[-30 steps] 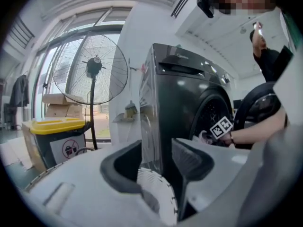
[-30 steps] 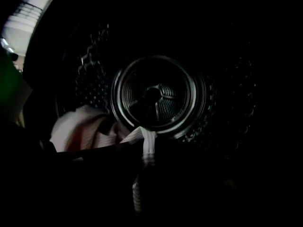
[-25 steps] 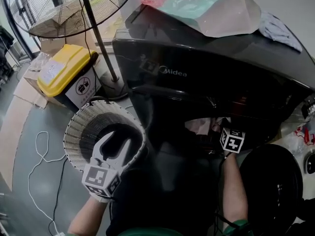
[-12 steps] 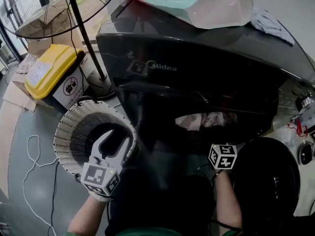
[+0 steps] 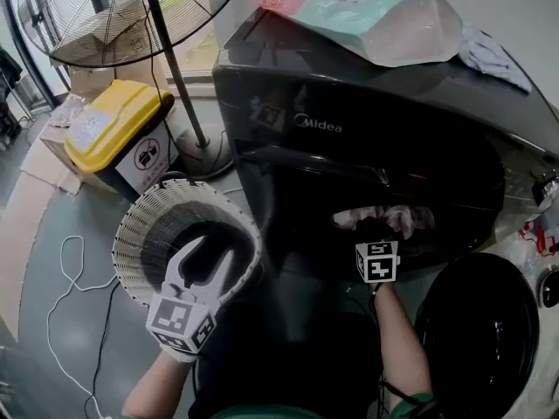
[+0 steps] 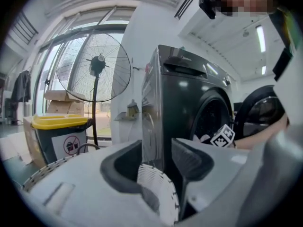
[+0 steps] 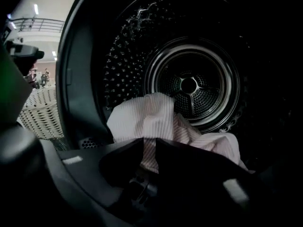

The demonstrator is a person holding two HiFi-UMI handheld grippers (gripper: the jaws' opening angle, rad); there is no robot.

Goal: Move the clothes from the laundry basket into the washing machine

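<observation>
While "Midea"-badged washing machine (image 5: 367,103) gapes | right gripper (image 7: 147,143): jaws just closing, pinching striped garment (image 7: 142,119) | left gripper (image 5: 203,256): wide, astride laundry basket (image 5: 144,225) rim

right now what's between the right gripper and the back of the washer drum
A pink-and-white striped garment: the right gripper, whose jaws have just been closing, pinches it at the mouth of the drum. Shows in the right gripper view.

Washing machine (image 5: 410,160), front panel: the brand "Midea" was printed in white.
Yellow-lidded bin (image 5: 113,129), front: it bore a crossed-circle prohibition sign.
</observation>
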